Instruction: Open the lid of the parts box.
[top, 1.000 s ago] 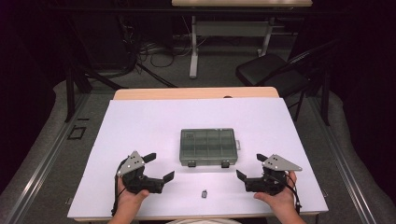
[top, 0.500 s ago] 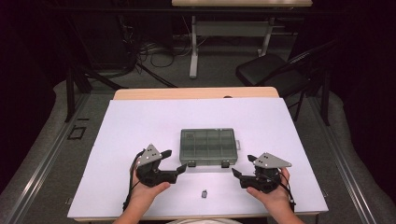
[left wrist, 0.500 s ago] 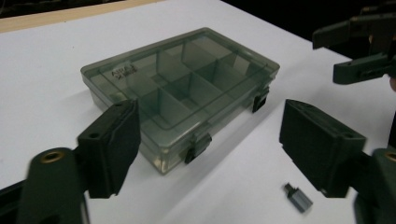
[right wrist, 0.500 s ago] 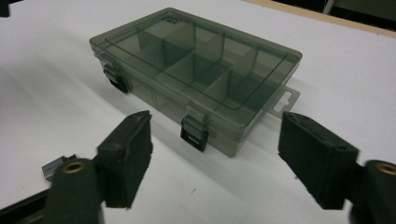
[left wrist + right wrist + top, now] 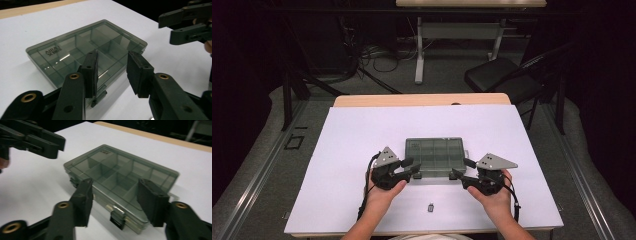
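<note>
Both hands have drawn in from the table's near corners toward the middle since the earlier frames; the organiser box itself hasn't shifted. Left gripper (image 5: 410, 169) now sits at the near-left corner of the box, right gripper (image 5: 460, 170) at the near-right corner. Jaws on both have just been closing from wide apart. Neither pair pinches anything yet: in the left gripper view the pads (image 5: 91, 71) hang apart over the box's near edge, and in the right gripper view the pads (image 5: 83, 200) straddle the front latch with air on both sides.

Organiser box (image 5: 435, 156): smoky clear plastic, flat, lid shut, lying mid-table on the white table cover (image 5: 362, 130). Two small latches on the near edge, one seen in the left gripper view (image 5: 98, 97), the other in the right gripper view (image 5: 117, 218). Dividers inside make two rows of compartments; every one I can see through the lid looks empty.

Handling, my guess: light, stiff, hard and slick, so it will skate on the cover if pushed from one side. Lid likely flexes a little. Best to steady one near corner while the other jaws work a latch tab, or pinch across the thin near edge.

Small dark object (image 5: 430, 207) lies loose near the table's near edge, well apart from the box; too small to identify.
</note>
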### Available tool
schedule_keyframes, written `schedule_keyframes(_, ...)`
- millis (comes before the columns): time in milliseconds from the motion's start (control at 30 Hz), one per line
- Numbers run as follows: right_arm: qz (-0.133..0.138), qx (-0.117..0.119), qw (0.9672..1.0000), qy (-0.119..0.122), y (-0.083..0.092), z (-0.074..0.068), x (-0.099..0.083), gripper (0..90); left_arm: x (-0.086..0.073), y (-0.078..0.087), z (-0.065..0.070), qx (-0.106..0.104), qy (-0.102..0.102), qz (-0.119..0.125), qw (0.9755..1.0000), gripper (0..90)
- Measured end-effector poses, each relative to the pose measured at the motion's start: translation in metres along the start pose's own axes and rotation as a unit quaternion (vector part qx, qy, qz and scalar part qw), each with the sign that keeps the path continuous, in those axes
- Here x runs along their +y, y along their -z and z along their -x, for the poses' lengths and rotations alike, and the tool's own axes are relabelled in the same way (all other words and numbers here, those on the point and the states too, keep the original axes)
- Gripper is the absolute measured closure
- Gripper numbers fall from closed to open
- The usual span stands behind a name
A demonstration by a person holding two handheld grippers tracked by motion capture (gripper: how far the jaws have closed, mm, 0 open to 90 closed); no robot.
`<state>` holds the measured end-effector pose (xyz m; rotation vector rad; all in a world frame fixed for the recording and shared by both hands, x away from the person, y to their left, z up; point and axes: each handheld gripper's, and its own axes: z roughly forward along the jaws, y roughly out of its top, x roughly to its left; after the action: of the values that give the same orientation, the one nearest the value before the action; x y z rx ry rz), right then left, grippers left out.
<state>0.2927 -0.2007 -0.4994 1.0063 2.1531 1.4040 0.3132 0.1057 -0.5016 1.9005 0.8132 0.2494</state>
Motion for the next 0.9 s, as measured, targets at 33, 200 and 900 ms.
schedule_keyframes(33, 0.001, 0.012, 0.9999, 0.0, -0.001, 0.001, -0.002, 56.0, -0.002, 0.0, 0.0, 0.004, -0.007, -0.004, 1.0, 65.6)
schedule_keyframes(200, -0.003, 0.037, 0.9993, 0.006, -0.008, 0.003, -0.013, 62.8, -0.012, -0.004, -0.001, 0.008, -0.014, -0.019, 0.9997, 66.0)
schedule_keyframes(900, -0.017, 0.032, 0.9993, 0.011, -0.014, -0.003, -0.034, 74.9, -0.029, -0.01, 0.011, -0.006, 0.009, -0.037, 0.9993, 85.8)
